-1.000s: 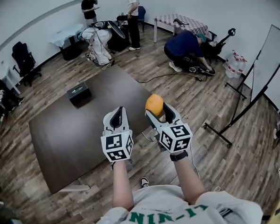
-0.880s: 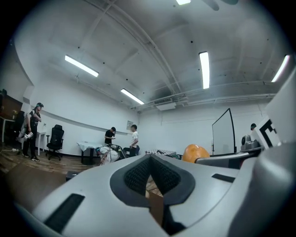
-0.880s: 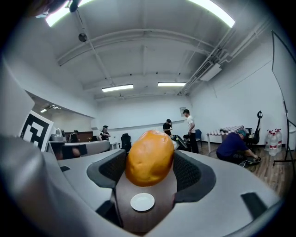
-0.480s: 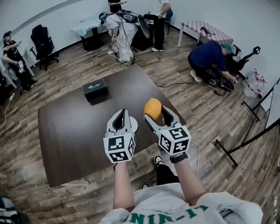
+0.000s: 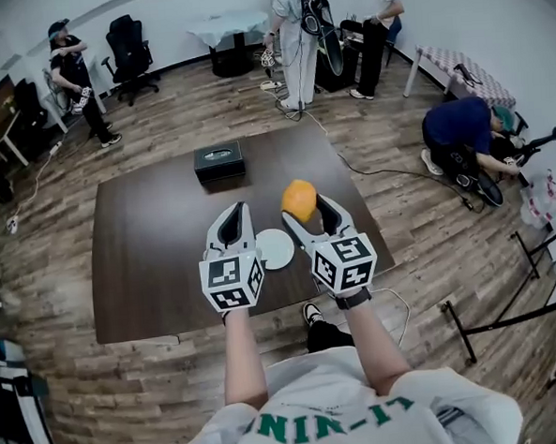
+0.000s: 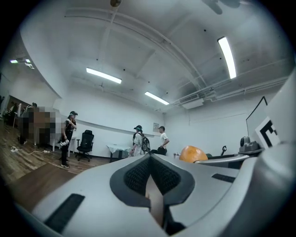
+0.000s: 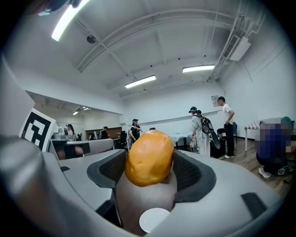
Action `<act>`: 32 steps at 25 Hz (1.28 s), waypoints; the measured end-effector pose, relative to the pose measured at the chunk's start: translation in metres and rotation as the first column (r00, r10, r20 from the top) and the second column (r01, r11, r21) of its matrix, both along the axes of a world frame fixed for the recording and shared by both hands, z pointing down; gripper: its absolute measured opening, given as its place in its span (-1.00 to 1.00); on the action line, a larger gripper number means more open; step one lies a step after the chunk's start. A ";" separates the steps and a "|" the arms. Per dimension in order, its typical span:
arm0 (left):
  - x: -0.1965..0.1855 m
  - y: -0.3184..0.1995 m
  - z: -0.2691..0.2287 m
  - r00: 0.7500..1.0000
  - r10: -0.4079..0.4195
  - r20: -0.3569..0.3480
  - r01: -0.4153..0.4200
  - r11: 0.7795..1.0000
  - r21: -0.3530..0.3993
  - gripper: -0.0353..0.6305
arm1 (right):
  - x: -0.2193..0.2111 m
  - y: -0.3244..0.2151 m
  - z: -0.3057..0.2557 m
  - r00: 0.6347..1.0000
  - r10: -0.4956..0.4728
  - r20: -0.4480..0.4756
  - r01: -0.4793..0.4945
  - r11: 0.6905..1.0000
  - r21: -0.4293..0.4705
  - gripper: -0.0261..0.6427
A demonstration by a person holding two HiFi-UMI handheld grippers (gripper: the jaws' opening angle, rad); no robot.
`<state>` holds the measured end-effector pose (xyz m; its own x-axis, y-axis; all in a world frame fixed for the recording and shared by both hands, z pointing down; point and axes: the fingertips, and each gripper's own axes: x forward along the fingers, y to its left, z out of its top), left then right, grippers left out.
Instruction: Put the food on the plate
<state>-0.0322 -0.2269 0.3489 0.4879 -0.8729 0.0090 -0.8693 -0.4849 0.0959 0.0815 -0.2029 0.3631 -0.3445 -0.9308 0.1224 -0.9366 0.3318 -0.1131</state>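
Note:
An orange bun-like food (image 5: 299, 199) (image 7: 149, 158) sits between the jaws of my right gripper (image 5: 307, 211) (image 7: 149, 171), which is shut on it and held above the dark brown table (image 5: 158, 261). The food (image 6: 193, 153) also shows at the right in the left gripper view. A small white plate (image 5: 277, 249) (image 7: 154, 220) lies on the table just below and left of the food, between the two grippers. My left gripper (image 5: 232, 225) (image 6: 150, 178) hovers beside the plate with its jaws shut and nothing in them.
A black box (image 5: 219, 161) stands at the table's far side. Several people (image 5: 300, 37) stand or crouch beyond the table on the wood floor. An office chair (image 5: 129, 53) and a small white table (image 5: 226, 24) stand by the far wall. A metal stand (image 5: 509, 319) is at the right.
The view has swung so that the table now lies under both grippers. Both grippers moved over the table, and the white plate has come into sight between them. The food stays gripped.

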 end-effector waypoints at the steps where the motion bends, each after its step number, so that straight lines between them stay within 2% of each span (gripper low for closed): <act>1: -0.002 -0.005 0.003 1.000 -0.014 -0.001 0.014 1.000 -0.006 -0.85 | -0.001 -0.006 0.003 1.000 -0.013 -0.001 0.013 1.000 -0.006 0.07; 8: -0.001 -0.043 0.045 0.997 -0.070 0.019 0.071 0.995 -0.069 -0.85 | -0.001 -0.051 0.046 0.997 -0.079 -0.004 0.078 0.993 -0.089 0.07; 15: -0.011 -0.070 0.078 0.991 -0.129 0.041 0.133 0.982 -0.132 -0.85 | -0.015 -0.083 0.094 0.989 -0.148 0.008 0.146 0.971 -0.190 0.07; 22: -0.012 -0.095 0.125 0.987 -0.146 0.071 0.158 0.965 -0.209 -0.85 | -0.022 -0.116 0.137 0.980 -0.186 0.066 0.197 0.943 -0.270 0.07; 32: -0.013 -0.121 0.171 0.984 -0.158 0.085 0.175 0.949 -0.263 -0.85 | -0.026 -0.142 0.206 0.975 -0.216 0.058 0.221 0.894 -0.388 0.07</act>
